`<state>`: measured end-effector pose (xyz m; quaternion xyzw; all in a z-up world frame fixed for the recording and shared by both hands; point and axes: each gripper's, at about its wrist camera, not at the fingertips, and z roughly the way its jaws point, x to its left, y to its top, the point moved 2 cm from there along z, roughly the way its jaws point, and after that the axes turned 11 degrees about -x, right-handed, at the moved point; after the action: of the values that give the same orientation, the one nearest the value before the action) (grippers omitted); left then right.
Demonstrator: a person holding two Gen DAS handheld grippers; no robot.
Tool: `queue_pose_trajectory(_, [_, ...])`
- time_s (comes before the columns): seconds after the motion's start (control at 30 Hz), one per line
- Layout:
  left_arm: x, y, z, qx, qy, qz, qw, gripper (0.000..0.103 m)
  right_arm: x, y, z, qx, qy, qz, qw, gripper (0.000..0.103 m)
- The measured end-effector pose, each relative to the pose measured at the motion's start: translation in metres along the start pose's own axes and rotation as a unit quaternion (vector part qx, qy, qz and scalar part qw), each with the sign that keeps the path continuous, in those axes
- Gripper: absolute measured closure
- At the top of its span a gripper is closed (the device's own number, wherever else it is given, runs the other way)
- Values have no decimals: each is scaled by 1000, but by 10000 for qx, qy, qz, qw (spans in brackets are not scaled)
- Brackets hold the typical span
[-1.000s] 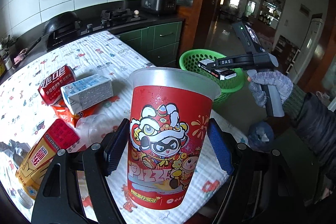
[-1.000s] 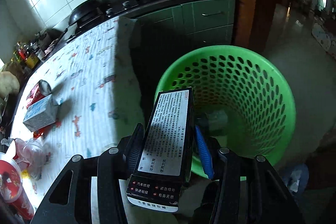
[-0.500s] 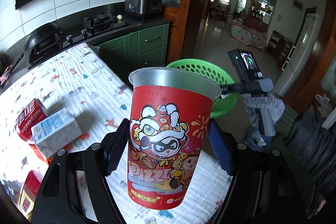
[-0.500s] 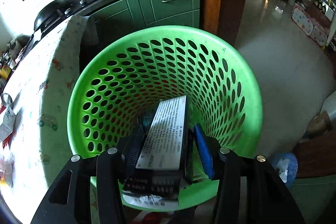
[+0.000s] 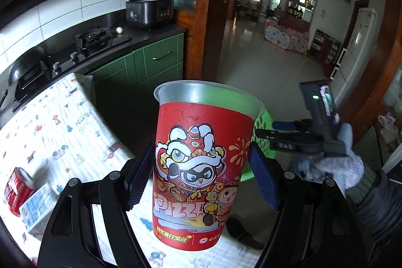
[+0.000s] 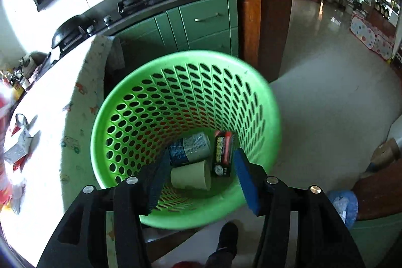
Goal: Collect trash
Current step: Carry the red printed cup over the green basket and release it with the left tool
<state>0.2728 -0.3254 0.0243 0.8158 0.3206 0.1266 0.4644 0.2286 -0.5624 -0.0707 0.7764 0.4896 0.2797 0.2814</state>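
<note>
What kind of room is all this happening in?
Most likely a home kitchen: a gas stove and rice cooker sit on a counter above green cabinets, with a living area beyond the doorway.

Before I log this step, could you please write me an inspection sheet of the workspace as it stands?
Surface: table with printed cloth, beside the bin.
Job's things: green bin on the floor holds a can, a pale cup and a dark box; red cup is held upright.
Clutter: red can and white carton lie on the cloth.
Grippers: left hand-held gripper is shut on the red cup; right hand-held gripper is open above the bin.
Cables: nothing seen.
Surroundings: stove, rice cooker, green cabinets, fridge.
</note>
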Motion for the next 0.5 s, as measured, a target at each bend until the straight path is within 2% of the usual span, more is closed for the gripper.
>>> queue_pose_trajectory(0.27, [-13,11,69,324,-147,-73,9993,30,-16,-11,-47,-433,-65,-28,9990,41])
queue_pose_trajectory(0.33, [-18,11,86,459,-173,-77,9988,30,-20,-15,-52,-500,-91,-15,9987,37])
queue_pose_trajectory(0.5, [-28,8,129,770,-150,-143,9968,30,-33,-25,-61,-567,-169,56,9982,35])
